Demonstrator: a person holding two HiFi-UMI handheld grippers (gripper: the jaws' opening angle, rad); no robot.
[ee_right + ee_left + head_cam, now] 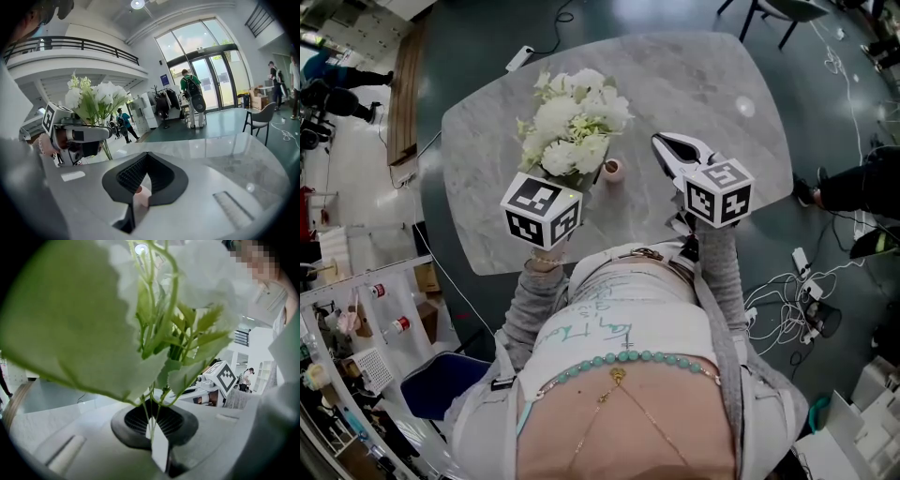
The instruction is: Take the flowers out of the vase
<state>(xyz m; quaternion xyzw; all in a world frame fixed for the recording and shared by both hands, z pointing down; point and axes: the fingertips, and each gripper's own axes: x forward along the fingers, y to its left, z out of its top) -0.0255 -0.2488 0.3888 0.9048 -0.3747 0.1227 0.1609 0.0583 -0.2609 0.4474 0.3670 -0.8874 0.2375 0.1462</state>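
Observation:
A bunch of white flowers (pixel 572 127) with green leaves is held over the marble table (pixel 694 84) by its stems. My left gripper (pixel 560 190) is shut on those thin green stems (pixel 151 420), and the leaves fill the left gripper view. The small pink vase (pixel 612 170) stands on the table just right of the bunch, apart from it. My right gripper (pixel 667 147) hovers to the right of the vase with its jaws shut. Through the gap in the right gripper (pixel 145 159) a bit of the pink vase (pixel 140 197) shows below. The right gripper view also shows the flowers (pixel 96 101) in the left gripper (pixel 70 133).
A small pale round spot (pixel 744 106) lies on the table's far right. Cables (pixel 787 300) trail on the floor at the right. A blue chair (pixel 441 384) stands at my left, and a grey chair (pixel 260 115) and several people stand beyond the table.

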